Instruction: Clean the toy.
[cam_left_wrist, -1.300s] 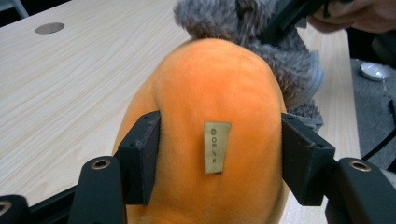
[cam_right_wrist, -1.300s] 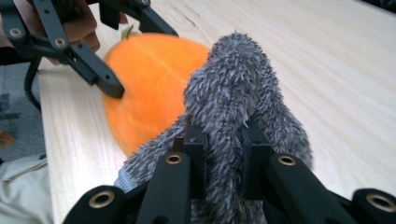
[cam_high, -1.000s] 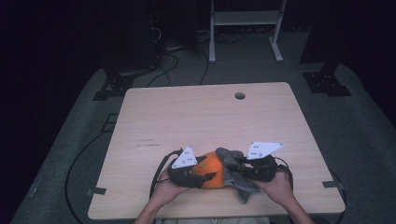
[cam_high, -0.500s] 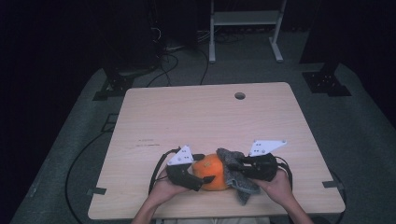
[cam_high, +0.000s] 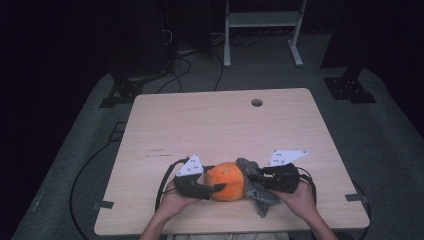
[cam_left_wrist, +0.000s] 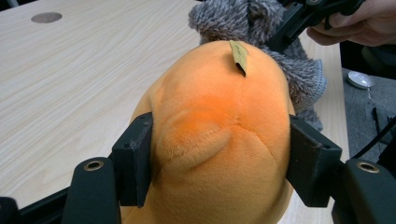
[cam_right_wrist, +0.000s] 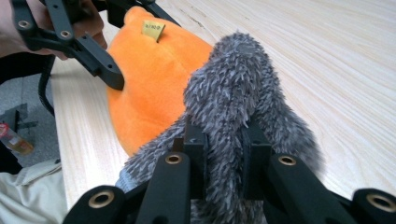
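The orange plush toy (cam_high: 226, 181) lies near the front edge of the counter (cam_high: 220, 125), between the two hands, with a grey fuzzy cloth (cam_high: 260, 192) bunched against its right side and trailing toward the edge.

Left claw (cam_left_wrist: 219, 158): jaws have just been closing and now stand at either flank of the plush, pads pressing into the pile (the fabric dimples at the left pad). It holds the toy at moderate width.

Right claw (cam_right_wrist: 224, 163): jaws narrow, pinched tight on a fold of the grey cloth, which rises in a tuft between them and lies against the plush.

Step in hand, as judged: the toy is steadied on one side while the cloth is gripped on the other, either to draw the cloth off the plush or to pull it over; which of the two cannot be told.

Next move calls for the left grip to keep firm against the soft body, which will yield, while the right draws the cloth evenly so the fold does not slip out.
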